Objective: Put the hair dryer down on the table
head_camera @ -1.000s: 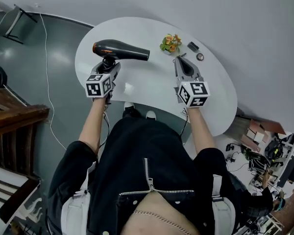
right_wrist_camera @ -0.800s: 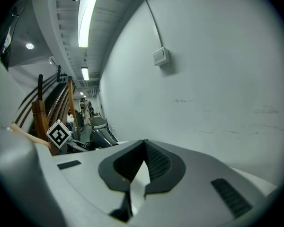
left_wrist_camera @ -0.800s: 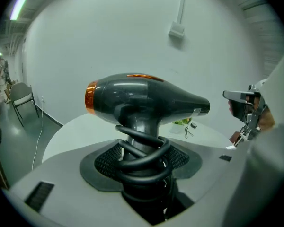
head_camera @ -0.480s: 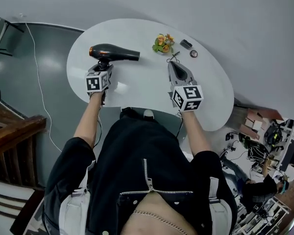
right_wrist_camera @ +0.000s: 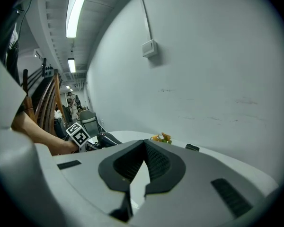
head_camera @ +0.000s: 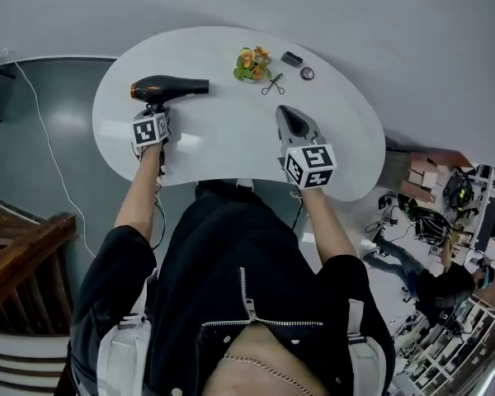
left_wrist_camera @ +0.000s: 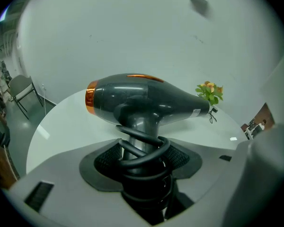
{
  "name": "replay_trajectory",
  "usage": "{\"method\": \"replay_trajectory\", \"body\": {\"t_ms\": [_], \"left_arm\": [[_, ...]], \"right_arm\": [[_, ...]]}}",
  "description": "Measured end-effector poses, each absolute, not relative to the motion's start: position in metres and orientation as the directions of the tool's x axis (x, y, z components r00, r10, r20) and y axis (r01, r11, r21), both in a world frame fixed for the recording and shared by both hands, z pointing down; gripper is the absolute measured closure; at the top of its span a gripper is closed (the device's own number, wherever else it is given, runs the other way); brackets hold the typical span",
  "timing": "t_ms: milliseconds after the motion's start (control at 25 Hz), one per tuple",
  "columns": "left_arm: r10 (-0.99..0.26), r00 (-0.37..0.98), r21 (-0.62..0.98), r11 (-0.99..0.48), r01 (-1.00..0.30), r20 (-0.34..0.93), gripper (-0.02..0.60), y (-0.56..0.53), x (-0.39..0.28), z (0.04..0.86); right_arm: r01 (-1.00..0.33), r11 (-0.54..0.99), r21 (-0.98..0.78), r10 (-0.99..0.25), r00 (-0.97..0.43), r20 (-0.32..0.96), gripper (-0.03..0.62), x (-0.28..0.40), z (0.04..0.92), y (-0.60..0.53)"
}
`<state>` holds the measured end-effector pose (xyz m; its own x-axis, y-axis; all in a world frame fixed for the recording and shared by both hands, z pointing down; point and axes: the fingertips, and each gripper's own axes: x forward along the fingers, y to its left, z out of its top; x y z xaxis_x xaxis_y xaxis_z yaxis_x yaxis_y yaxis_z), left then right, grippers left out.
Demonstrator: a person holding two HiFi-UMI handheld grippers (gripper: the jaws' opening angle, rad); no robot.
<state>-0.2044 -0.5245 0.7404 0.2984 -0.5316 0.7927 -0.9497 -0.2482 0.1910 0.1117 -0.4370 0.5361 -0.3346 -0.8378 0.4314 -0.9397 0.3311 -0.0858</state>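
The left gripper (head_camera: 159, 110) clamps the hair dryer (head_camera: 170, 87) by its cord-wrapped handle over the table's (head_camera: 231, 143) left end, the right gripper (head_camera: 290, 120) closed and empty, so I'd judge the set-down unfinished: lower it, then let go.

Black jacket (head_camera: 223, 254), sleeves (head_camera: 115, 258) ending near the elbows. Silver zip (head_camera: 246, 291) runs down the front, with a second toothed zip crossing it. Thin chain (head_camera: 272, 370) below. Pale grey straps (head_camera: 125, 361) at both sides of the torso.

Left gripper (head_camera: 165, 112) and right gripper (head_camera: 285, 115) have light grey shells and black ribbed pads (right_wrist_camera: 156, 162). Each carries a white cube (head_camera: 150, 130) with black square markers. Thin dark cable (head_camera: 160, 213) trails from the left gripper's rear.
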Motion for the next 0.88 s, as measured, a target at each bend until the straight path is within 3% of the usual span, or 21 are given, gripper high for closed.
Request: {"method": "replay_trajectory", "body": {"t_ms": [880], "left_arm": [[-0.492,0.286,0.202,-0.218,-0.955,0.822,0.310,-0.523,-0.202,0.755]], "right_arm": [[-0.944,0.315,-0.096,-0.835,-0.324,0.444,0.589,0.128,0.540,-0.426]]}}
